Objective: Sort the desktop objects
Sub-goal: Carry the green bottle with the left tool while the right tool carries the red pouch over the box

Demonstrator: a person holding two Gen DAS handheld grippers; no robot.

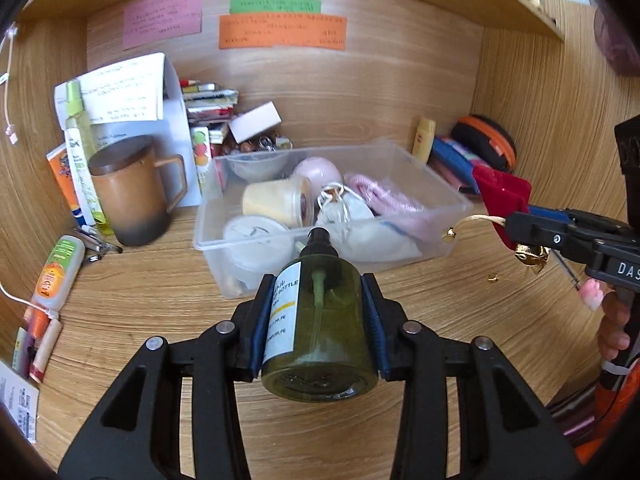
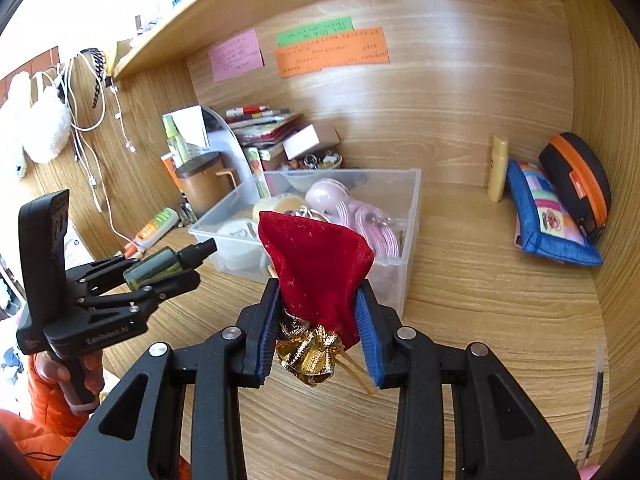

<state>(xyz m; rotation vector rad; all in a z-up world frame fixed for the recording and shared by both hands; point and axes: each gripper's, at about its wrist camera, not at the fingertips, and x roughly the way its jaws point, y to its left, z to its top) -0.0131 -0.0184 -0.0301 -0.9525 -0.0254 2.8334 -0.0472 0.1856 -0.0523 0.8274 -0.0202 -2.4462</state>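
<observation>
Left gripper (image 1: 319, 312): jaws clamped on a green spray bottle (image 1: 318, 320), black nozzle pointing forward, white label along one side; bottle held clear of the wooden desk (image 1: 160, 300), in front of the clear plastic bin (image 1: 440, 184). Right gripper (image 2: 318, 328): jaws pinched on a red velvet pouch (image 2: 316, 264), gathered neck with gold ribbon bow (image 2: 312, 356) toward the camera, body standing up past the blue pads (image 2: 370, 344); pouch also held above the desk, near the bin's front wall. Bin contents: cream jar (image 1: 276, 200), white lidded tub (image 1: 256, 236), pink round case (image 1: 316, 172), pink cord (image 1: 384, 200), white cloth. Left of bin: brown lidded mug (image 1: 128, 192). Against the right wall: yellow tube (image 2: 498, 168), blue patchwork pouch (image 2: 548, 216), black case with orange zip (image 2: 576, 180). Back panel: pink, green and orange paper notes.
</observation>
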